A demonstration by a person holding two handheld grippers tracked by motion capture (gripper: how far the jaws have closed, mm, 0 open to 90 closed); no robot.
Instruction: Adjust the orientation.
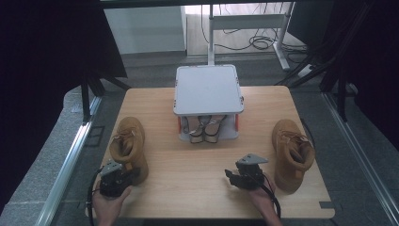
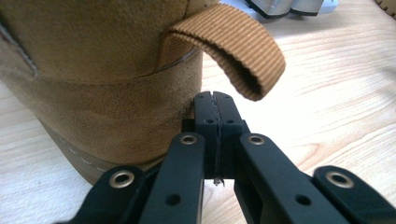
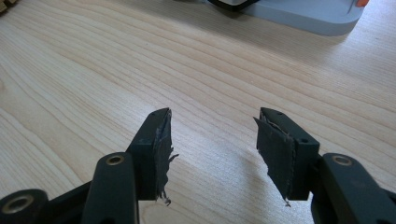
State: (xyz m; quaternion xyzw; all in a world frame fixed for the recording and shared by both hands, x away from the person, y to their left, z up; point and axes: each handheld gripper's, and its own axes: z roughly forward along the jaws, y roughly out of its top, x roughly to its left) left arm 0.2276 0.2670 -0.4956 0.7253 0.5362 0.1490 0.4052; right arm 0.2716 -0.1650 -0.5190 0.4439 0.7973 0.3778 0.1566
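Two tan suede boots stand on the wooden table [image 1: 197, 183]: the left boot [image 1: 128, 146] and the right boot [image 1: 291, 153]. My left gripper [image 1: 127, 174] sits at the heel of the left boot. In the left gripper view its jaws [image 2: 215, 100] are shut together with nothing between them. They lie close by the boot's heel [image 2: 102, 93], just under its ribbed pull loop [image 2: 229, 46]. My right gripper [image 1: 231, 178] rests near the table's front, left of the right boot. Its jaws [image 3: 212, 135] stand open over bare wood, and torn black tape hangs off the pads [image 3: 161, 140].
A grey two-level rack [image 1: 208, 89] stands at the back middle of the table, with strappy sandals [image 1: 204, 129] on its lower level. Its grey base [image 3: 303, 14] lies ahead of the right gripper. Metal rails run along both sides of the table.
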